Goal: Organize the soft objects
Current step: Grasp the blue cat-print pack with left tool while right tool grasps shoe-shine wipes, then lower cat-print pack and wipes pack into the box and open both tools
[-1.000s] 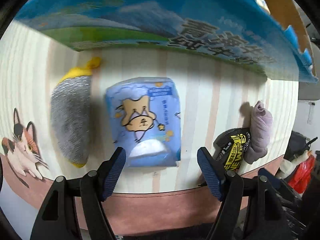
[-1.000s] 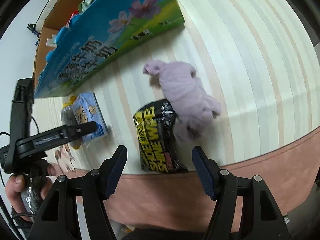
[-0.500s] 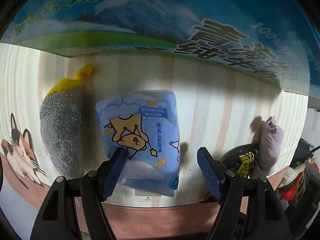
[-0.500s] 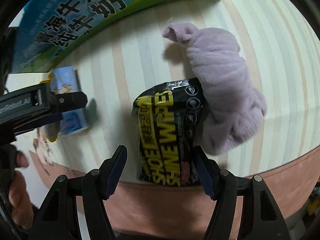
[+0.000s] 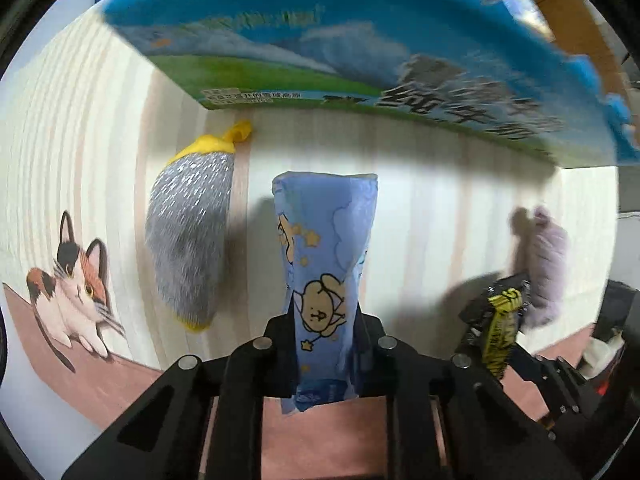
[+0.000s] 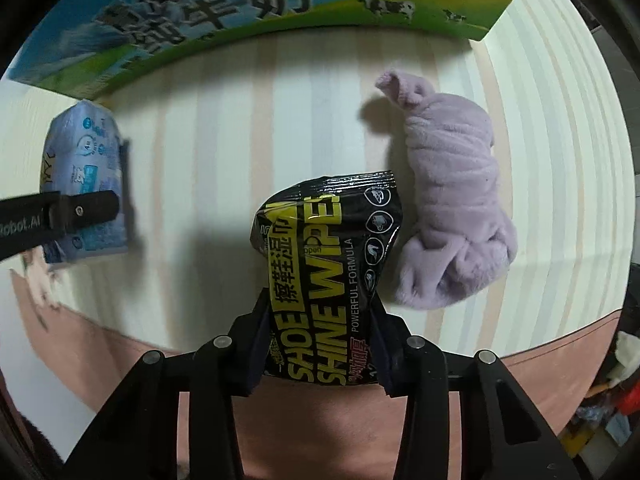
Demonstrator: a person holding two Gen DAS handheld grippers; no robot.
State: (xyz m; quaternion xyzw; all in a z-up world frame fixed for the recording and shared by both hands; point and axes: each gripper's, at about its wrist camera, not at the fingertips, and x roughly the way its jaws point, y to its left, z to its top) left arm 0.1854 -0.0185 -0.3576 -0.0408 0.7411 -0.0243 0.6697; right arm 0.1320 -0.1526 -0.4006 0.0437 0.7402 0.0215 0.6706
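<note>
My left gripper [image 5: 322,344] is shut on a blue tissue pack [image 5: 324,264] with cartoon bears, squeezed narrow between the jaws. It also shows in the right wrist view [image 6: 84,184], with the left gripper [image 6: 60,216] on it. My right gripper [image 6: 320,344] is shut on a black and yellow shoe-wipes pack [image 6: 332,272], seen in the left wrist view [image 5: 500,328] too. A lilac rolled towel [image 6: 452,208] lies on the table just right of the wipes. A grey and yellow scrubbing mitt [image 5: 188,236] lies left of the tissue pack.
A large blue and green milk carton box [image 5: 360,52] stands along the back of the striped table [image 5: 440,220]; it also shows in the right wrist view [image 6: 240,12]. A cat picture [image 5: 76,288] is at the table's left front edge. Clutter sits beyond the right edge.
Both grippers went from open to shut: the left closed on the tissue pack, the right on the wipes pack. The tissue pack is now squeezed and lifted on edge.
</note>
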